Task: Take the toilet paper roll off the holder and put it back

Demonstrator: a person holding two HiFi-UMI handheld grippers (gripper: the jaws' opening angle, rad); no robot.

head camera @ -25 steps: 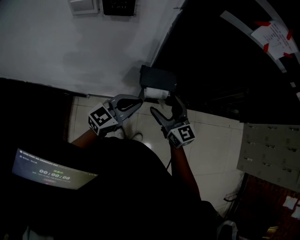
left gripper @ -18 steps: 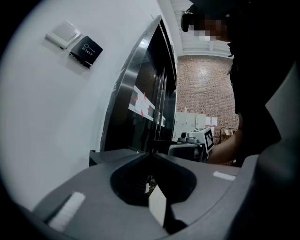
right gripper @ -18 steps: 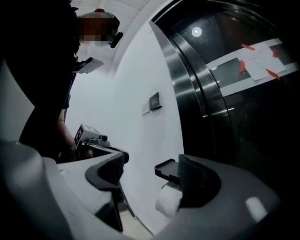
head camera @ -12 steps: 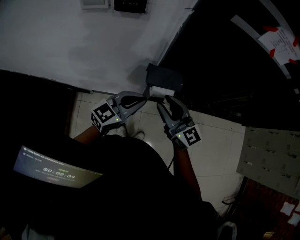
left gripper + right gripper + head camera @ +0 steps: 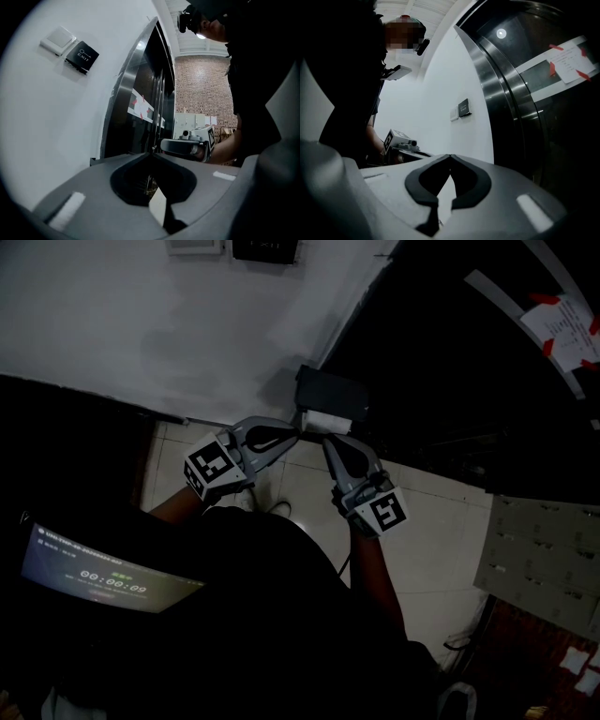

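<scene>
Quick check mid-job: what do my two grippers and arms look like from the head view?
Both the left gripper and right gripper are grey, with curved tapering jaws lined in black. Each carries a white cube printed with black square markers. The person wears a black top.

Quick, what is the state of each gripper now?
Left gripper: jaws closed, nothing clearly held.
Right gripper: jaws closed, nothing clearly held.

The left tool (image 5: 296,434) and right tool (image 5: 327,440) are closed.
</scene>
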